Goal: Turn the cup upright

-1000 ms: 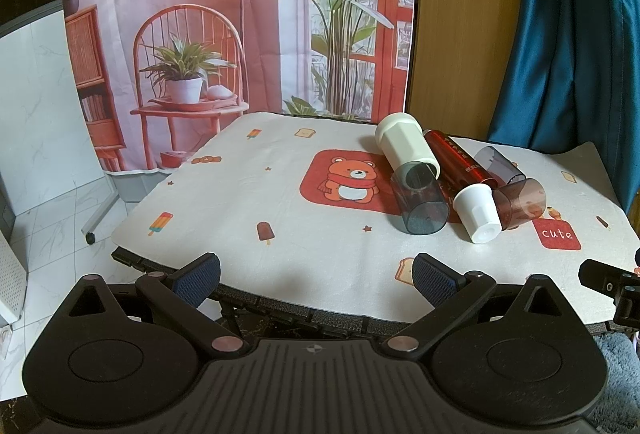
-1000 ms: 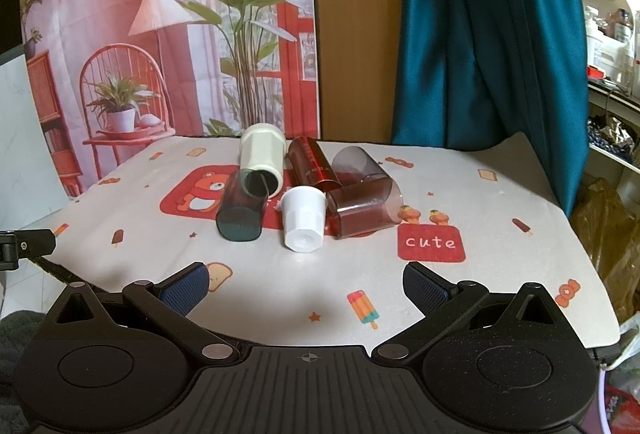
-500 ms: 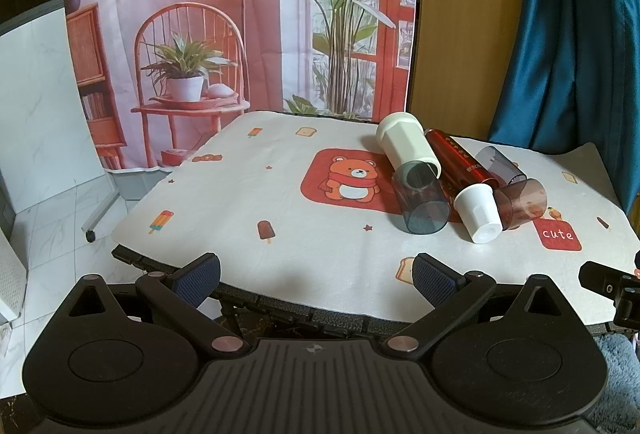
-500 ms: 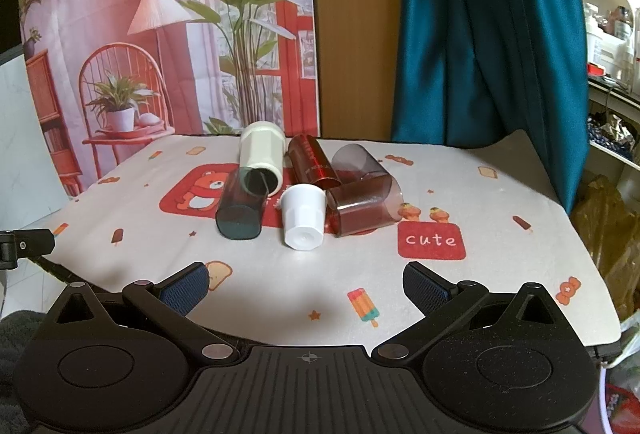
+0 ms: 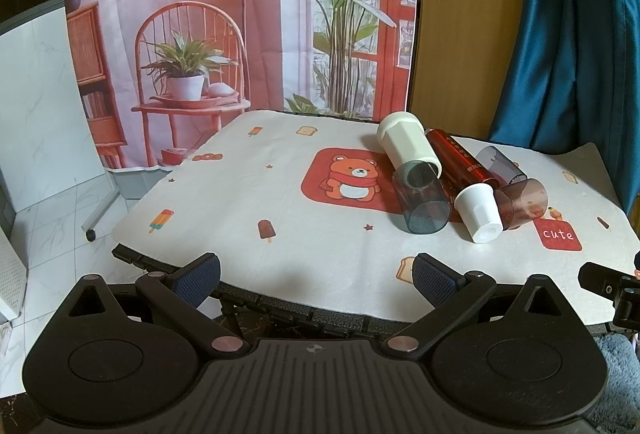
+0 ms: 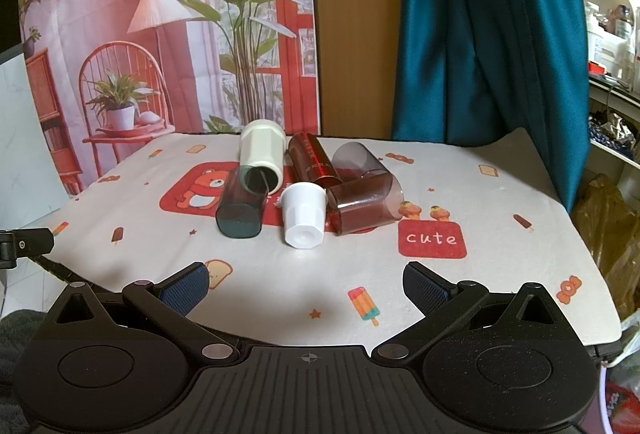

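Six cups lie on their sides in one cluster on the table point(image 6: 500, 218), ahead of both grippers and out of their reach. Nearest the right hand-held gripper point(image 6: 306, 284) is the small white cup point(image 6: 302, 214), base toward the camera, straight ahead of the gap between its fingers; just to its left lies the dark blue-grey tumbler point(image 6: 242, 208), whose far end touches the open mouth of the cream cup point(image 6: 262, 158) behind it. To the right of the white cup, touching it, lies the brown translucent cup point(image 6: 364, 208), with the red metallic cup point(image 6: 312, 162) and a smoky clear cup point(image 6: 358, 160) farther back. From the left hand-held gripper point(image 5: 316, 274) the same group sits ahead and to the right: white cup point(image 5: 480, 212), blue-grey tumbler point(image 5: 420, 204), cream cup point(image 5: 408, 144), brown cup point(image 5: 520, 202), red cup point(image 5: 460, 164), smoky cup point(image 5: 500, 166). Both hand-held grippers have their fingers spread wide and hold nothing, each hovering at the near edge of the table. A bear print point(image 5: 354, 178) on the tablecloth lies left of the cluster, and a red "cute" patch point(image 6: 432, 238) lies to the cluster's right.
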### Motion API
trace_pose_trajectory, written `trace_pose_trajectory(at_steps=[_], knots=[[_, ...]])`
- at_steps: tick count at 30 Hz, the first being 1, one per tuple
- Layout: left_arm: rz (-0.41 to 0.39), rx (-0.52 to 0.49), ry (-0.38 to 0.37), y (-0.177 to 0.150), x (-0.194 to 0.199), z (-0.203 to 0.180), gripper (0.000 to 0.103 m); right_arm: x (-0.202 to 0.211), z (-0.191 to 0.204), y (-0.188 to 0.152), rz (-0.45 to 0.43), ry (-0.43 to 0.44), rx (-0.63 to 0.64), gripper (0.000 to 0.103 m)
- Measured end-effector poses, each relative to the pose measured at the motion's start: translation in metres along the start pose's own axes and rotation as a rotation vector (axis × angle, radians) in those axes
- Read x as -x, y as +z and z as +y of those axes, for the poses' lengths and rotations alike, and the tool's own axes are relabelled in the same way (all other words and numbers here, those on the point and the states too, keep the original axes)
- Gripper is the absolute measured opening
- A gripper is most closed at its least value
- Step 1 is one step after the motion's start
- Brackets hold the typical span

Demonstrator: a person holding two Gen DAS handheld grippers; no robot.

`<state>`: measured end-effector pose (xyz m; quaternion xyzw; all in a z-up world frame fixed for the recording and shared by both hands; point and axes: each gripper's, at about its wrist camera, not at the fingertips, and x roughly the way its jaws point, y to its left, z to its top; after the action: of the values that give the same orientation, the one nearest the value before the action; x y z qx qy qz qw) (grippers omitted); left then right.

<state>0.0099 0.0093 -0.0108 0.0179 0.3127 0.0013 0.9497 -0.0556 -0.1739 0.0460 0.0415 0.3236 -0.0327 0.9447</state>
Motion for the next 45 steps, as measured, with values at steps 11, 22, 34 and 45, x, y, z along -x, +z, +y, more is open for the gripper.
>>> trace_pose_trajectory(at_steps=[11,22,34,45], knots=[[0.007,0.004,0.000,0.002,0.000,0.002,0.103,-0.002,0.002,-0.003,0.015,0.001,-0.001,0.103],[0.041,0.016,0.002,0.001,-0.014,0.005,0.103,-0.014,-0.005,0.003,0.068,0.019,-0.055,0.103],[0.118,0.066,-0.011,0.001,-0.052,0.014,0.103,-0.053,-0.004,0.013,0.095,0.075,-0.007,0.103],[0.207,0.015,-0.003,0.004,-0.088,0.005,0.103,-0.108,-0.007,0.018,0.052,0.057,0.040,0.103]])
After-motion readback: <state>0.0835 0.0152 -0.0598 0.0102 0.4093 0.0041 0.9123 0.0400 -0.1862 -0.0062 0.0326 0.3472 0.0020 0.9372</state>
